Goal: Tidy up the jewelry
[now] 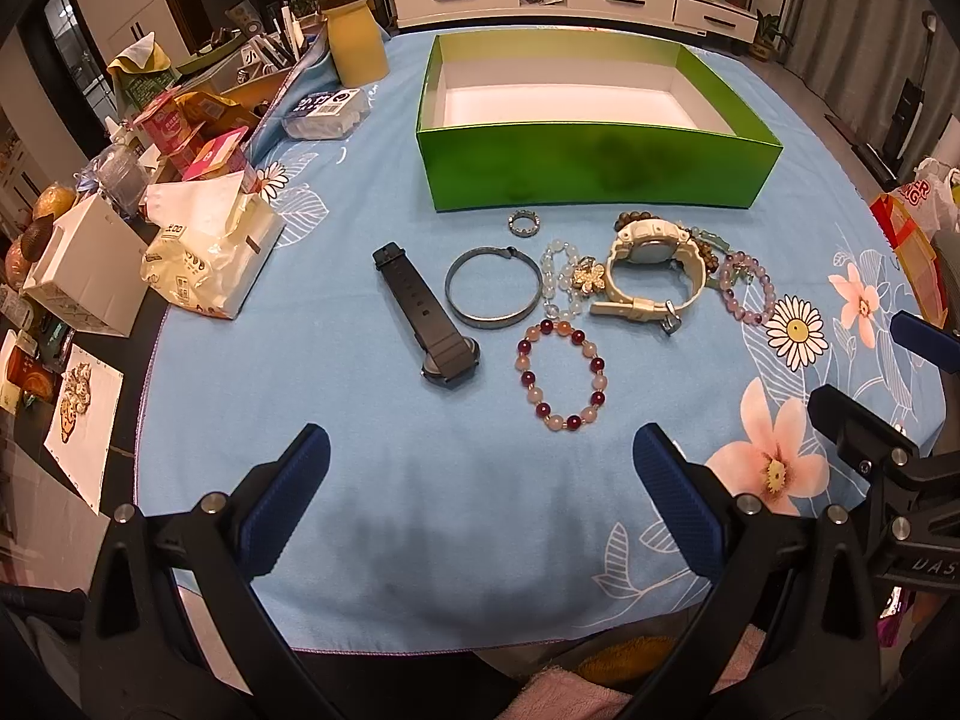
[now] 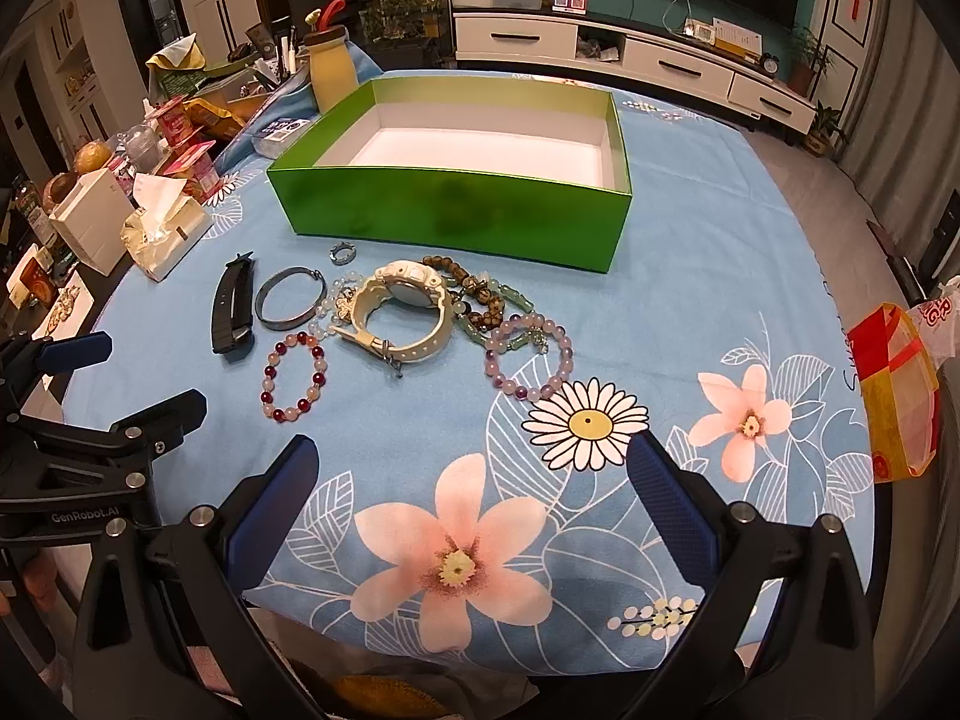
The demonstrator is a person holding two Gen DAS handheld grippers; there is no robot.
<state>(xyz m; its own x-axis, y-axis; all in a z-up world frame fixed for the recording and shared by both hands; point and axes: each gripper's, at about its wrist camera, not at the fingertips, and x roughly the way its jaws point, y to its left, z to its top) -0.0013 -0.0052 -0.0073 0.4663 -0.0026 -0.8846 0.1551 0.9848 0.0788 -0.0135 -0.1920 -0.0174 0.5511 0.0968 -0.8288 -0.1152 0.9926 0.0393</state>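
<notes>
**Inspector A:** Gripper status?

**Inspector B:** The left gripper (image 1: 480, 468) is hovering spread wide, gripping nothing. The right gripper (image 2: 474, 480) is doing likewise, jaws far apart, empty.

**Inspector A:** Jewelry?

**Inspector B:** It is lying on the blue floral tablecloth (image 1: 420, 510) before the green box (image 1: 594, 171): black watch (image 1: 429, 315), metal bangle (image 1: 493, 287), red-and-pink bead bracelet (image 1: 561, 378), white watch (image 2: 399, 309), purple bead bracelet (image 2: 528, 354), small ring (image 1: 524, 222). The box is standing open, holding nothing.
</notes>
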